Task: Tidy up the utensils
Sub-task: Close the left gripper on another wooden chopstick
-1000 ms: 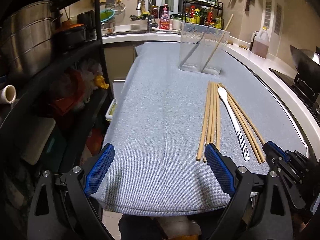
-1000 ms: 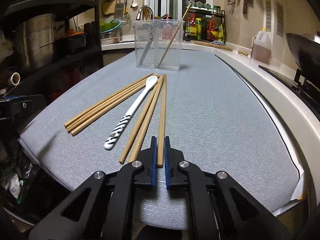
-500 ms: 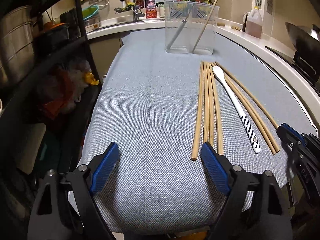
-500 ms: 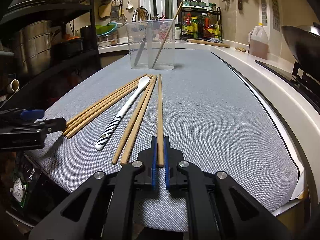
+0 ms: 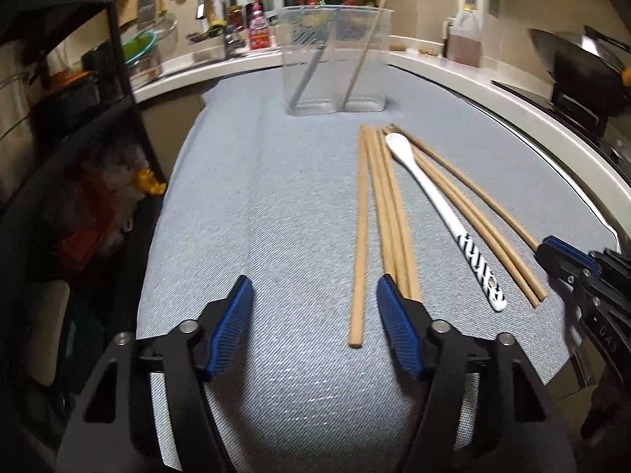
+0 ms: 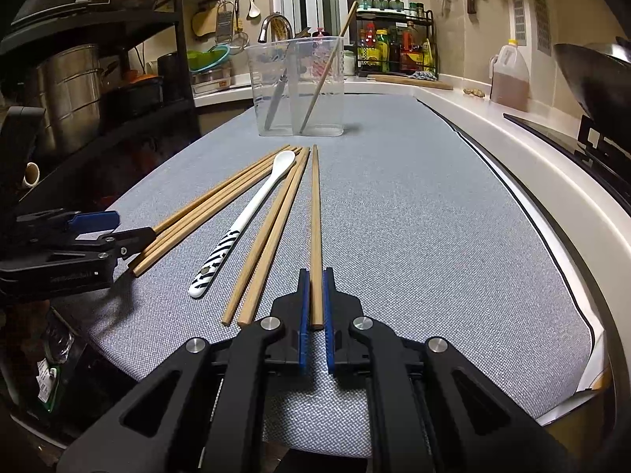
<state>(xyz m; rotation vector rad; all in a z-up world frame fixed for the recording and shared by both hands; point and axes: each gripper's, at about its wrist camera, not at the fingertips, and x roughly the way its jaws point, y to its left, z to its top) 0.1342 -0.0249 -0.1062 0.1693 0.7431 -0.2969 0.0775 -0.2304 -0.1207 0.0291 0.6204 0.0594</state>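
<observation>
Since a second ago the closing left gripper (image 5: 311, 307) has neared the chopsticks (image 5: 388, 213), its finger (image 5: 394, 315) hiding their ends; right gripper (image 6: 314, 311) clamps one chopstick (image 6: 315, 232).

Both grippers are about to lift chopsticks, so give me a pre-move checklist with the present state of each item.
1. Right gripper clamped on one chopstick: ok, both pads press its near end.
2. That chopstick lies apart from the neighbouring pair: ok, a gap shows along its length.
3. Left gripper on a single chopstick: not ok; its jaws are closing with the leftmost chopstick between them, but the right pad overlaps the next bundle.
4. White spoon clear of both grippers: ok.
5. Clear divided container upright with room: ok; one chopstick and one dark utensil stand in it.
6. Path to the container free: ok.
</observation>
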